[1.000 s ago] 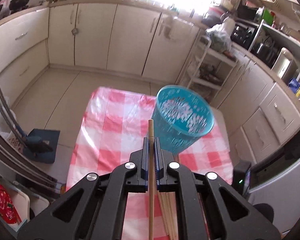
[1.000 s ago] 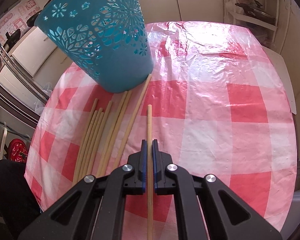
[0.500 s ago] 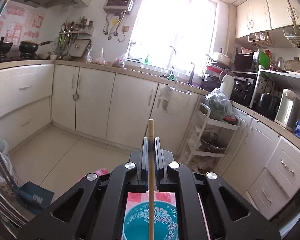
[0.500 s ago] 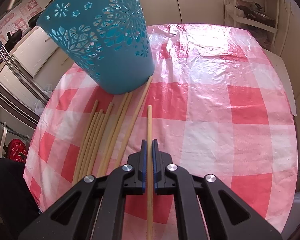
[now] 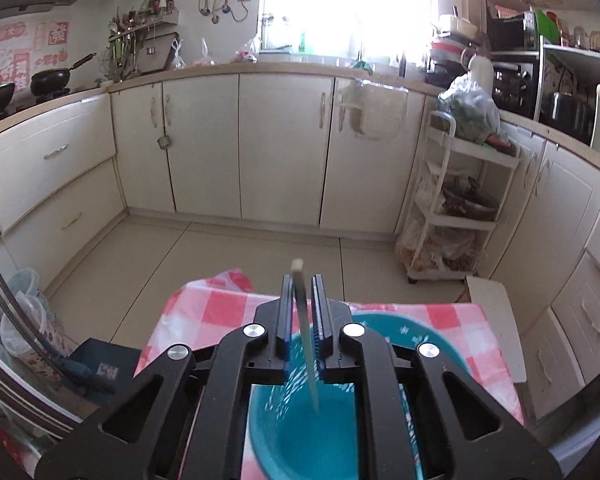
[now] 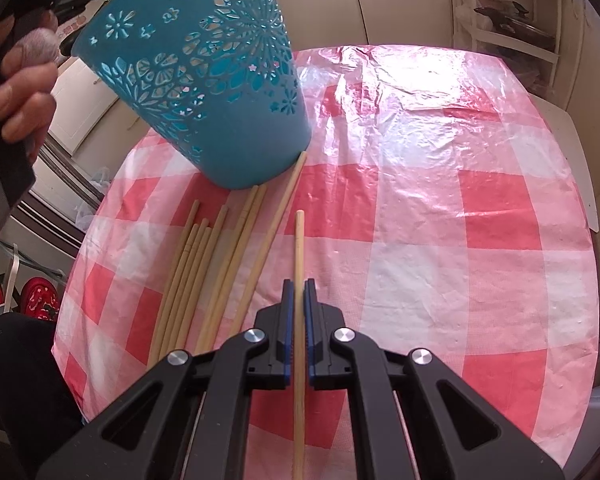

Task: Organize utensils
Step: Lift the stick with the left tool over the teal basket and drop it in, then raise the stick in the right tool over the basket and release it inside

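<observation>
**Left chopstick dropping into the teal basket, right one waiting**

The step in hand is the release of one chopstick into the teal basket (image 5: 300, 432). The left claw (image 5: 301, 312) hangs right over the basket's open mouth, and its jaws have just been opening: the chopstick (image 5: 305, 344) stands between the blue pads with a gap on either side, tilted, its lower end blurred and pointing down into the basket. It looks let go, already sliding in.

The right claw (image 6: 299, 320) is closed tight on a second chopstick (image 6: 299, 264), which runs from 6 o'clock towards 12 in its view, its far tip over the checked cloth (image 6: 440, 220) on the bench.

By my reading, the next move is for the left claw to draw clear of the rim once the stick has dropped, then for the right claw to carry its stick up and over the basket, tip it end-down and let go. The basket is tall and narrow at the foot, so a knock on the rim could topple it.

The rest of the job lies at 10 to 11 o'clock from the right claw: a loose bundle of pale wooden chopsticks (image 6: 204, 272) fanned on the cloth, the far ends of some touching or tucked under the basket's base. They are thin, plain and all alike. The basket is teal plastic with pierced flower cut-outs in its wall.
</observation>
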`<move>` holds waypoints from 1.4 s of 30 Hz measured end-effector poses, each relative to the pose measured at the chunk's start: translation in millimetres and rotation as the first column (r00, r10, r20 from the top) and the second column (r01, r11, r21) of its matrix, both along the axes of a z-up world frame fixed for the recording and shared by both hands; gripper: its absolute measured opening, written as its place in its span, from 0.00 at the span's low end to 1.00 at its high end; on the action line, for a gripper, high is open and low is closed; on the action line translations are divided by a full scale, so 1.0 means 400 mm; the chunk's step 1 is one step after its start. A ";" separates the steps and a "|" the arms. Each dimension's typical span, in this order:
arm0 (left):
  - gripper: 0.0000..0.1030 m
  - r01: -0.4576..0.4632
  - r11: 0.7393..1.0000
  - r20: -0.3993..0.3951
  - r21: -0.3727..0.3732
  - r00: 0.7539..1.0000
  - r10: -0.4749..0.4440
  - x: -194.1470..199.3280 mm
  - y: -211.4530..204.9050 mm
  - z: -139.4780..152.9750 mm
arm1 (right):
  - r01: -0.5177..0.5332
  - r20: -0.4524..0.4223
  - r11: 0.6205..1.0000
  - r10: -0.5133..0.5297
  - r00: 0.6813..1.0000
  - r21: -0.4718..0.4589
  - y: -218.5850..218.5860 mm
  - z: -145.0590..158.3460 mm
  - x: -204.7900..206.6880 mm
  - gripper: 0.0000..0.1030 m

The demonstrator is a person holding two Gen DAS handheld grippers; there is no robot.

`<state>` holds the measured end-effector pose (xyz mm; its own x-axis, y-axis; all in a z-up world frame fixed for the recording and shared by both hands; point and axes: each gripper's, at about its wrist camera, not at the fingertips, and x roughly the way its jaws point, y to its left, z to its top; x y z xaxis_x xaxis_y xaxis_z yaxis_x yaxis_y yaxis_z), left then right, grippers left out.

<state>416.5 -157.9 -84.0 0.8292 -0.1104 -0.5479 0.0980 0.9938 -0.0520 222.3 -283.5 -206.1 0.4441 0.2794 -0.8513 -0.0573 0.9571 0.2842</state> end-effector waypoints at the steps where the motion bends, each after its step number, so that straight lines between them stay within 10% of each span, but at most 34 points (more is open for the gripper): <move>1: 0.23 -0.003 1.000 -0.010 0.006 1.000 0.003 -0.014 0.014 -0.006 | 0.001 0.000 1.000 -0.001 1.000 0.003 0.000 -0.001 0.000 0.06; 4: 0.52 -0.028 0.999 -0.005 0.025 1.000 0.028 -0.078 0.068 -0.001 | 0.000 0.002 1.000 0.000 1.000 0.000 0.002 -0.001 -0.002 0.06; 11: 0.70 -0.042 0.998 -0.020 0.043 0.999 0.043 -0.233 0.226 -0.014 | -0.038 0.010 0.995 0.039 0.999 -0.097 0.039 0.005 -0.001 0.06; 31: 0.74 -0.084 0.996 -0.177 -0.033 0.981 0.077 -0.292 0.380 -0.161 | -0.074 -0.009 0.962 0.075 0.997 -0.262 0.109 0.014 -0.004 0.09; 42: 0.74 -0.122 0.987 -0.245 -0.107 0.965 0.092 -0.267 0.416 -0.192 | 0.046 -0.016 0.999 -0.046 0.999 -0.022 0.036 0.035 -0.064 0.05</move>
